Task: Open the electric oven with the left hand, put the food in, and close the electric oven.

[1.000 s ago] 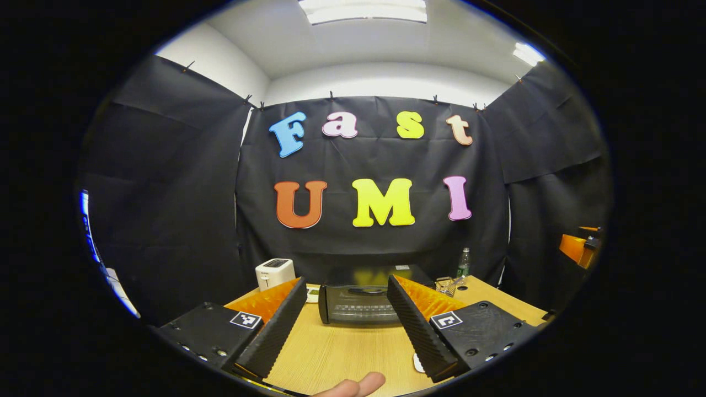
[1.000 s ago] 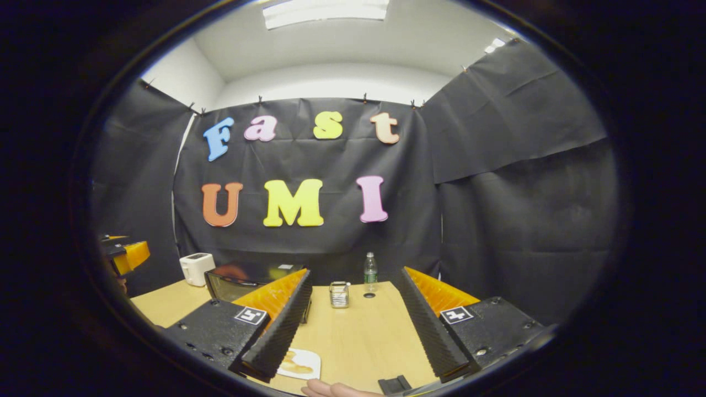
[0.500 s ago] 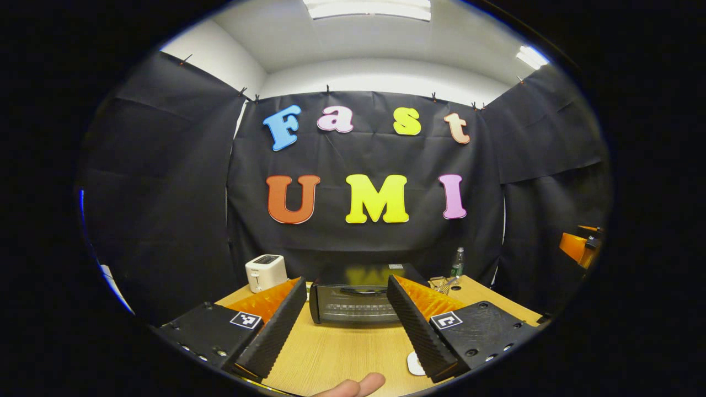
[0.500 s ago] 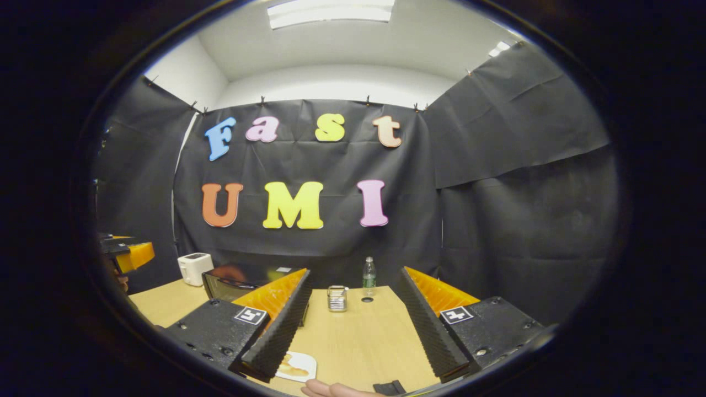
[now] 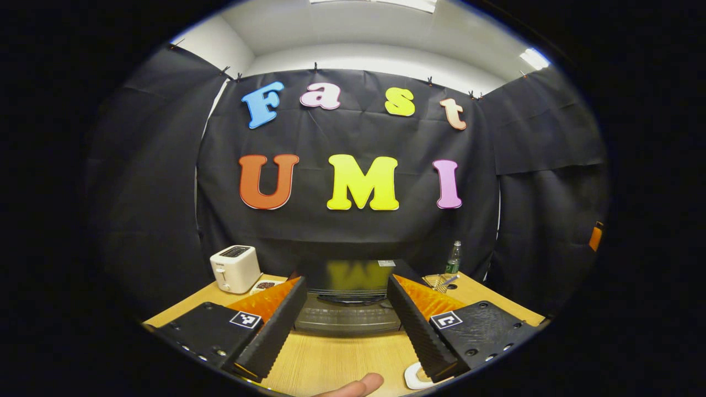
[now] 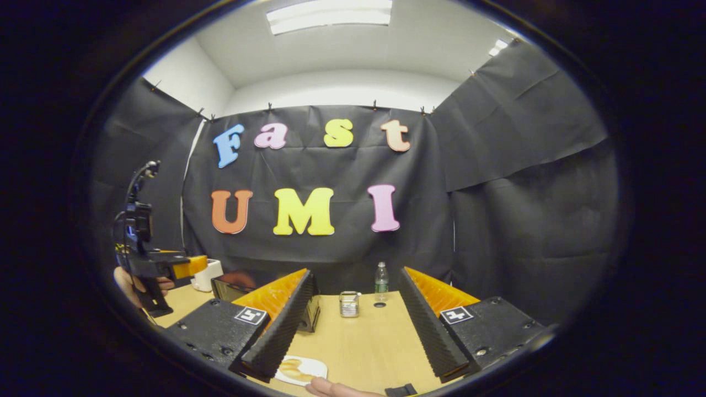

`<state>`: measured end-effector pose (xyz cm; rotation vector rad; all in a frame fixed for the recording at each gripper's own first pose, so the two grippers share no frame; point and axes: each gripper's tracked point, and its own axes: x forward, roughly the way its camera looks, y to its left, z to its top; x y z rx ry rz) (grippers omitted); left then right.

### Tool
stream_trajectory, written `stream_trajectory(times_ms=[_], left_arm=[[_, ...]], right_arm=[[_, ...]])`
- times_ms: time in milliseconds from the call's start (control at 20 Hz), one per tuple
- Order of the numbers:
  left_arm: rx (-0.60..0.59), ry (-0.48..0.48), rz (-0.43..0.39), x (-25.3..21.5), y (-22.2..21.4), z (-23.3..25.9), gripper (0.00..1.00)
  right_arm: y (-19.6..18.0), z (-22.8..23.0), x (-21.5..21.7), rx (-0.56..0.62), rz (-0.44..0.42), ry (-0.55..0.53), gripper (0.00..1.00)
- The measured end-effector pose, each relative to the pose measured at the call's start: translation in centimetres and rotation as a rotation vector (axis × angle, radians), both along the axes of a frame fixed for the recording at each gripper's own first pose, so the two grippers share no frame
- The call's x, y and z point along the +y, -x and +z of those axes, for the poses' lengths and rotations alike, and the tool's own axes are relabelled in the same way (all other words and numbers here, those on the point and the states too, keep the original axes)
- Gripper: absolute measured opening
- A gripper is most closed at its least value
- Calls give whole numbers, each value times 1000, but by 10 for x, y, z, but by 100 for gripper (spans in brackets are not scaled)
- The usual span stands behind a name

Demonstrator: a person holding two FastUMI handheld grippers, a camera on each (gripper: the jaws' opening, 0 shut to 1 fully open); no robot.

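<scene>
The black electric oven [image 5: 347, 315] stands straight ahead on the wooden table [image 5: 331, 364], its glass door shut and the handle across the top of the door. My left gripper [image 5: 345, 331] is open and short of the oven, its fingers framing the door without touching it. In the right gripper view the oven [image 6: 234, 286] is partly hidden behind a finger. The food lies on a small white plate [image 6: 300, 369] near the table's front edge. My right gripper [image 6: 353, 331] is open above the table with nothing in it. A hand holds the left gripper [image 6: 185, 267] up at the left.
A white toaster [image 5: 235, 268] sits left of the oven. A clear bottle [image 6: 381, 281] and a small metal rack [image 6: 348, 304] stand at the back of the table. A small black part [image 6: 400, 390] lies at the front edge. Black cloth walls close in the booth.
My left gripper has moved forward toward the oven, which now looms larger and centred between its fingers. In the right gripper view the left gripper has come further in from the left. Both stay open.
</scene>
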<state>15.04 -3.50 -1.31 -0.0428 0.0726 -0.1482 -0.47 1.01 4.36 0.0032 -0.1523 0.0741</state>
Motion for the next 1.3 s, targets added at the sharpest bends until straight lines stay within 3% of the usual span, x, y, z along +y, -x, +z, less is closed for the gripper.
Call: stream_trajectory(times_ms=[200, 500, 700, 750, 1050, 1300], left_arm=[[72, -23, 27, -2, -56, -37, 95], [134, -64, 30, -18, -116, -88, 94], [214, -70, 44, -26, -139, -124, 94], [212, -88, 58, -24, -135, -124, 100], [217, -48, 34, -29, -127, -126, 96], [226, -69, 39, -26, -112, -127, 96]], right_arm=[[-6, -14, -5, 8, 4, -9, 99], [-5, -25, -42, -10, -99, -7, 99], [-10, -48, -74, 41, -148, -11, 98], [-12, -51, -78, 50, -148, -22, 98], [-14, -62, -83, 67, -140, -31, 98], [0, -61, -84, 65, -136, -15, 98]])
